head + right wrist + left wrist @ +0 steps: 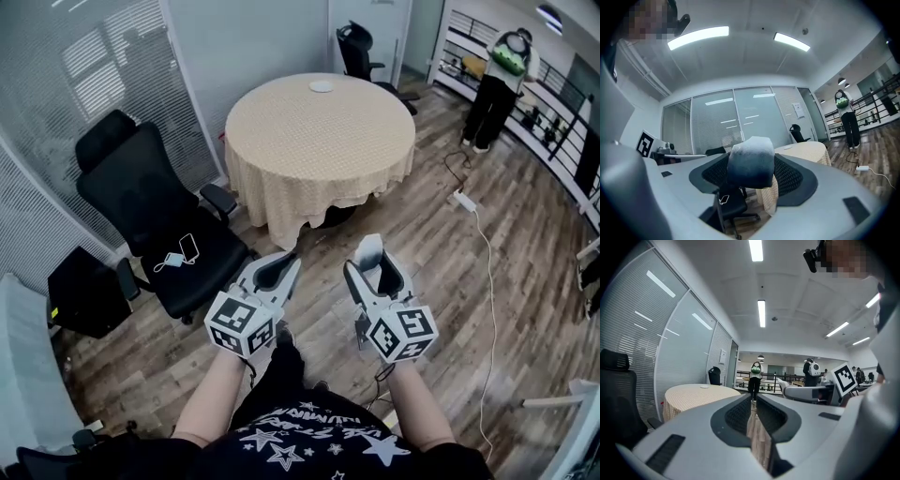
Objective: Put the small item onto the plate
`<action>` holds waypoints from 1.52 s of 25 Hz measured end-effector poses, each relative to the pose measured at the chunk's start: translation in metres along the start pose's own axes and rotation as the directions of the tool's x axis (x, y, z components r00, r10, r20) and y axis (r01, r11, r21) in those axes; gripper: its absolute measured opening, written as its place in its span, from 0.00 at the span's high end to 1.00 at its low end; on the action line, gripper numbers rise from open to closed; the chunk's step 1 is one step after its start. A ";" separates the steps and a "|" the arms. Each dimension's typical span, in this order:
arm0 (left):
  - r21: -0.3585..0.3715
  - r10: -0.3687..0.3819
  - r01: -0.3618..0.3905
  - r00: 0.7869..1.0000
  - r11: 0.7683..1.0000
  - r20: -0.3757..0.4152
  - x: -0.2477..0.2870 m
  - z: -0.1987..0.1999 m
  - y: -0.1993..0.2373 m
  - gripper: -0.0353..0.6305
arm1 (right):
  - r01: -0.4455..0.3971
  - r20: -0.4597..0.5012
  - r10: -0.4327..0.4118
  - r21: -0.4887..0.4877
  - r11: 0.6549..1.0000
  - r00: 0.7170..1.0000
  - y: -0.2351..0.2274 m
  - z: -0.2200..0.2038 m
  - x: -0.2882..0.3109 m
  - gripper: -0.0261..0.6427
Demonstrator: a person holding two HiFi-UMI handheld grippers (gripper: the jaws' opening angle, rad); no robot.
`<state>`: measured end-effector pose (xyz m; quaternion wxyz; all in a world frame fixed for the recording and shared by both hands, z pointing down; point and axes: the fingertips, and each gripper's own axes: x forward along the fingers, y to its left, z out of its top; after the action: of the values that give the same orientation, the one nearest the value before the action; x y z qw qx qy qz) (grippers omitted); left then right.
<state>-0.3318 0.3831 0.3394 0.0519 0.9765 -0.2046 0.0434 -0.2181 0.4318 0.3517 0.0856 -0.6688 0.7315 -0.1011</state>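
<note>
The right gripper [373, 267] is clenched on the small item [751, 161], a pale grey-white lump that fills the gap between its jaws and pokes out past their tips. In the head view it shows as a light patch at the jaw tips, just right of the frame's centre. The left gripper [753, 404] sits beside it, left of centre, jaws drawn together to a thin slit with nothing between them. Both are held up in front of the person, over bare wooden floor [422, 244]. So the pick-up looks done and the placing is all left to do: the item must be carried to the table [319, 141], lowered and let go. The table, round and under a cream cloth, stands in the upper middle of the head view, well apart from the grippers. The plate [322, 86], small and white, lies near its far edge. It seems to hold nothing, though it is too small to be sure. Nothing else shows on the cloth. A black chair [159, 225] at centre left has a phone [188, 247] on its seat, and another person [502, 84] stands at the upper right.
</note>
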 end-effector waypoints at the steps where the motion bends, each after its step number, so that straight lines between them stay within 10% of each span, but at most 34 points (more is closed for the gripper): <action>1: -0.002 -0.002 0.002 1.000 1.000 -0.003 0.008 -0.001 0.004 0.89 | 0.000 -0.007 0.000 0.001 1.000 1.000 -0.005 -0.001 0.005 0.50; 16: -0.129 -0.171 0.172 0.985 0.977 0.021 0.185 0.010 0.118 0.89 | 0.103 -0.033 -0.102 0.020 0.995 0.994 -0.113 0.019 0.164 0.50; 38: -0.183 -0.079 0.073 0.997 0.980 -0.026 0.302 -0.006 0.235 0.89 | 0.100 -0.059 -0.095 0.090 0.991 0.994 -0.226 0.018 0.305 0.50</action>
<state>-0.1513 0.0506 0.3968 0.1459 0.9739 -0.1694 0.0385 -0.0244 0.1087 0.3969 0.0916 -0.6962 0.6944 -0.1571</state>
